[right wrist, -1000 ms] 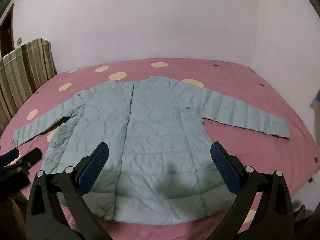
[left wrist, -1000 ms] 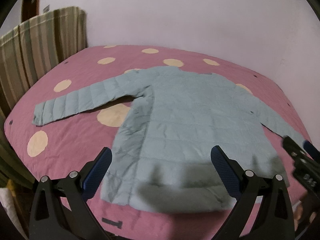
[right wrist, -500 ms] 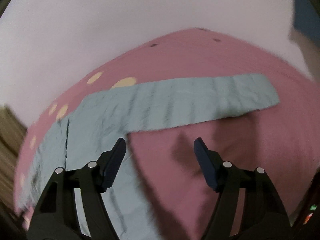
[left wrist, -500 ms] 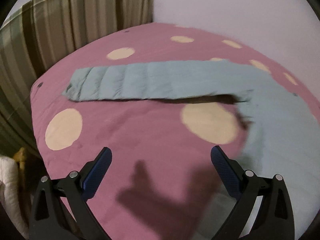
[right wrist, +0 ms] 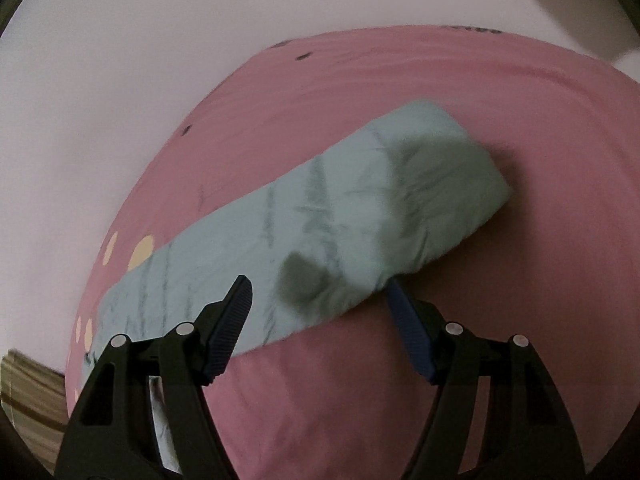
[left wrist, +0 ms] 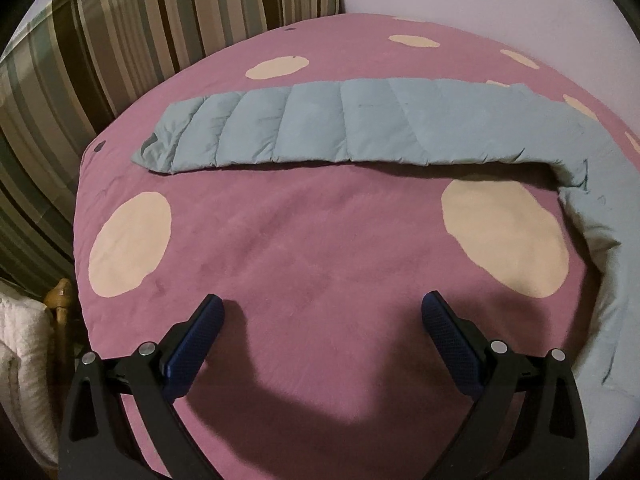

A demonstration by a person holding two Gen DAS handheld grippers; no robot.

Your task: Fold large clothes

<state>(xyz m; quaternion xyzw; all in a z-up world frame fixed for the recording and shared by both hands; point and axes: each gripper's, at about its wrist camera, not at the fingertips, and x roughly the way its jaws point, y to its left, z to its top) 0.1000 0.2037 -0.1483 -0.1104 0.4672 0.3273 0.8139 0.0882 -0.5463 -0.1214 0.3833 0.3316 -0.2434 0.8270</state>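
Observation:
A pale blue quilted jacket lies flat on the pink spotted bedcover (left wrist: 320,240). Its left sleeve (left wrist: 320,124) stretches across the left wrist view, cuff at the left. My left gripper (left wrist: 322,312) is open and empty, low over the bare bedcover in front of that sleeve. In the right wrist view the right sleeve (right wrist: 340,224) runs diagonally, cuff at the upper right. My right gripper (right wrist: 318,292) is open and close over the sleeve, one finger (right wrist: 230,320) above the fabric and the other at the sleeve's lower edge.
A striped cushion or headboard (left wrist: 120,40) stands along the left edge of the bed. A white wall (right wrist: 200,40) runs behind the bed. A wooden post and white fabric (left wrist: 40,320) sit at the lower left beside the bed.
Both grippers moved from the jacket's hem outward to the sleeves. The left one now faces the left sleeve, and the right one has come down close over the right sleeve near its cuff.

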